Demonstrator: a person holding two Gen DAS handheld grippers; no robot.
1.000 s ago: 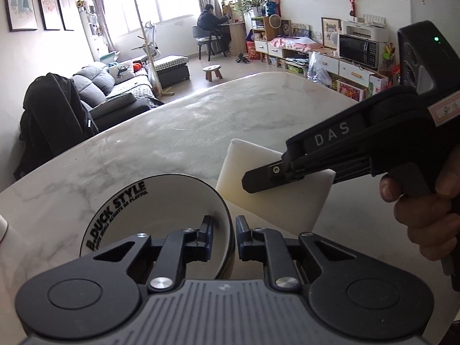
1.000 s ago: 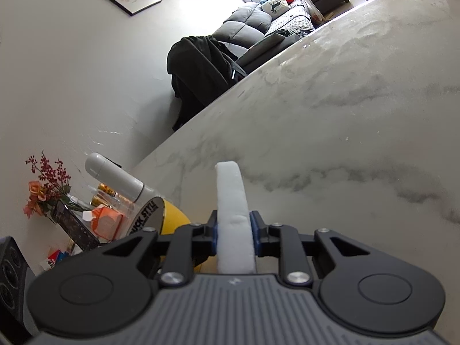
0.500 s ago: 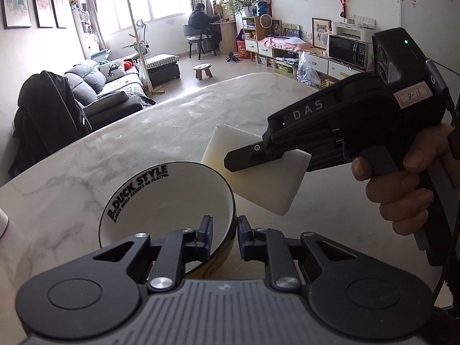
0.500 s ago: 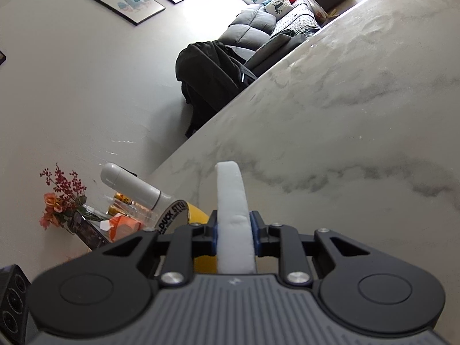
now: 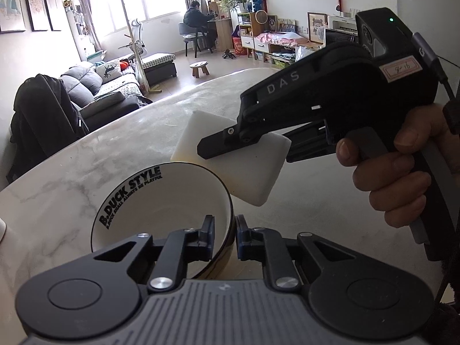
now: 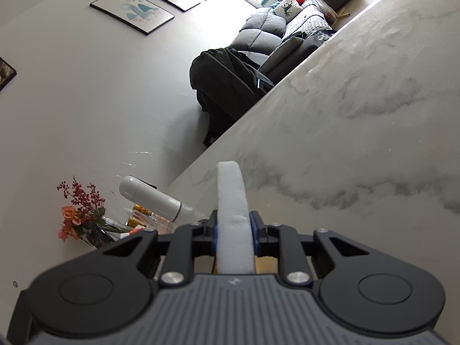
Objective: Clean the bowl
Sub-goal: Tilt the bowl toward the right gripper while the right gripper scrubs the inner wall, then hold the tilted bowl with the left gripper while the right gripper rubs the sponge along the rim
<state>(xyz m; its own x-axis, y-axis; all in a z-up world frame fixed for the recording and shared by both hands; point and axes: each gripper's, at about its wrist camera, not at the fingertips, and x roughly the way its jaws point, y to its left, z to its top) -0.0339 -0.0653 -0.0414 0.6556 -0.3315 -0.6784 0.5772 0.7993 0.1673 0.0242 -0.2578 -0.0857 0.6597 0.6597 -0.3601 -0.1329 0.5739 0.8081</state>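
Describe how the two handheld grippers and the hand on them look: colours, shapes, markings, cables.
Both are matte black. The left gripper has a ribbed grey body, two round pivot discs and silver screws. The right gripper is pistol-shaped, with white "DAS" lettering, a pale handwritten label, a green light and a grey cable. The right hand is bare below a dark cuff.

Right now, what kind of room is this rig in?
Most likely a home's open living and dining room. A grey sofa stands by the windows, a person sits at a desk, and the bowl is held over a marble table.
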